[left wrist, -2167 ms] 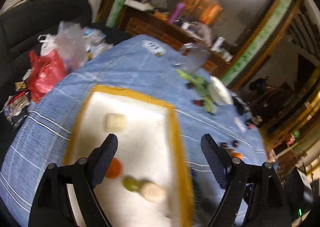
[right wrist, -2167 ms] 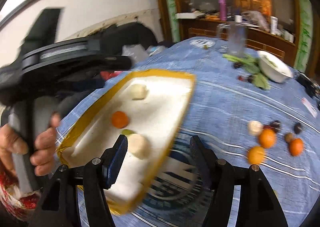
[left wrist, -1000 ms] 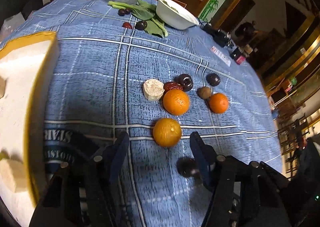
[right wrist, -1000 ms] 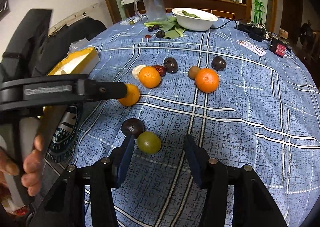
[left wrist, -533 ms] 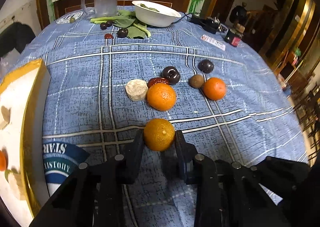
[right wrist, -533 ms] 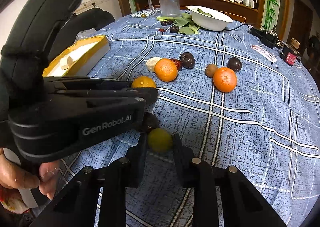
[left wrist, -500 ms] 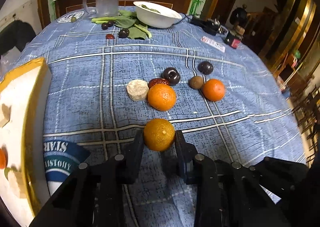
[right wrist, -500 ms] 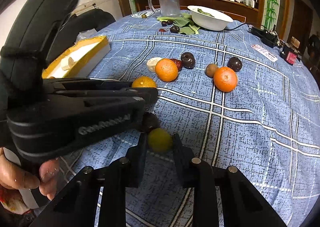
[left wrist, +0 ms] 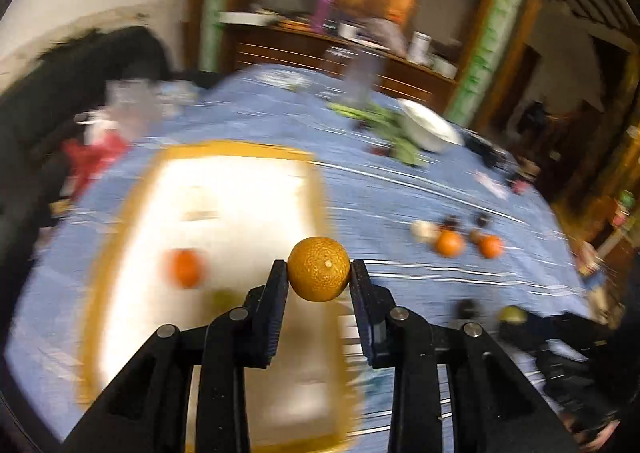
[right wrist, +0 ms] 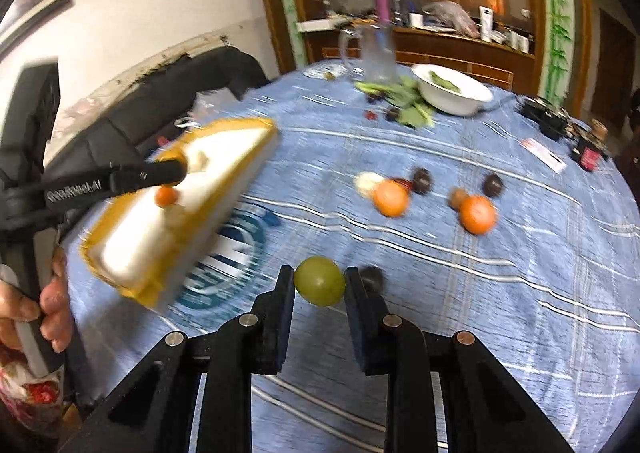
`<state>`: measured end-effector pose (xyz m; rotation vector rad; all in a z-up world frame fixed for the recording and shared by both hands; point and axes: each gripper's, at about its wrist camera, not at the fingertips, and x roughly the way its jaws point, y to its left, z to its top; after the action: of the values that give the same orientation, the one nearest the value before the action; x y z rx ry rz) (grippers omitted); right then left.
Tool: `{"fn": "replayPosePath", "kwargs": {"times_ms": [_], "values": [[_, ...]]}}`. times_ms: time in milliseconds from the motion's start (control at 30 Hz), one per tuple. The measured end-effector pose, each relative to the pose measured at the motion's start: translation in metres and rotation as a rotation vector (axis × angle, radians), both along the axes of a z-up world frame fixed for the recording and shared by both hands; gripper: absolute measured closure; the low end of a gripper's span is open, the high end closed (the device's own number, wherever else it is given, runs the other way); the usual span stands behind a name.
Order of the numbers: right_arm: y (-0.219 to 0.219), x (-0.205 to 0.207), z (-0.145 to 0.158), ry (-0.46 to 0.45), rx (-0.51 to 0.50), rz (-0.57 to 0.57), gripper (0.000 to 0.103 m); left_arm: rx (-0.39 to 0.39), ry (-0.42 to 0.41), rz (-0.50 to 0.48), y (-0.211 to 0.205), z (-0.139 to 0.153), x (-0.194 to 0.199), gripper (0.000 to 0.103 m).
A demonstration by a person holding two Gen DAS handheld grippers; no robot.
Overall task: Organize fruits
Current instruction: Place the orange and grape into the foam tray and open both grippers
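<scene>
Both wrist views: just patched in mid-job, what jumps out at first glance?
The left gripper pinches a yellow-orange citrus between its fingers, poised above the yellow-rimmed white tray. The right gripper grips a green fruit over the blue tablecloth, where two oranges and dark fruits remain loose.

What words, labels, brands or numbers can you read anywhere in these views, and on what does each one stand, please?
"GenRobot.AI": white lettering along the side of the left gripper, smeared but just legible.
Round blue emblem printed on the tablecloth: white letters, too blurred to read.
White card near the cloth's far right edge: print too small to read.
Left wrist view: nothing readable, all motion blur.
</scene>
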<state>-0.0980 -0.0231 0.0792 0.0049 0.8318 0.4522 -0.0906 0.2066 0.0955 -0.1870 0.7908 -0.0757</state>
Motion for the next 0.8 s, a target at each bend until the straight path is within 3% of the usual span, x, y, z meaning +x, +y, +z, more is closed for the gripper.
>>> {"fn": "replayPosePath", "kwargs": {"times_ms": [200, 333, 600, 733, 800], "values": [[0.057, 0.004, 0.011, 0.011, 0.061, 0.110, 0.075, 0.044, 0.051, 0.167, 0.070, -0.023, -0.015, 0.072], [0.100, 0.005, 0.008, 0.017, 0.048, 0.180, 0.075, 0.000, 0.084, 0.192, 0.090, -0.039, -0.015, 0.072], [0.174, 0.008, -0.017, 0.056, -0.025, 0.287, 0.075, -0.027, 0.075, 0.218, 0.101, -0.043, -0.018, 0.071], [0.190, 0.006, -0.032, 0.071, -0.040, 0.306, 0.074, -0.047, 0.066, 0.224, 0.105, -0.042, -0.019, 0.054], [0.191, 0.008, -0.036, 0.091, -0.025, 0.310, 0.074, -0.049, 0.060, 0.220, 0.105, -0.039, -0.019, 0.051]]}}
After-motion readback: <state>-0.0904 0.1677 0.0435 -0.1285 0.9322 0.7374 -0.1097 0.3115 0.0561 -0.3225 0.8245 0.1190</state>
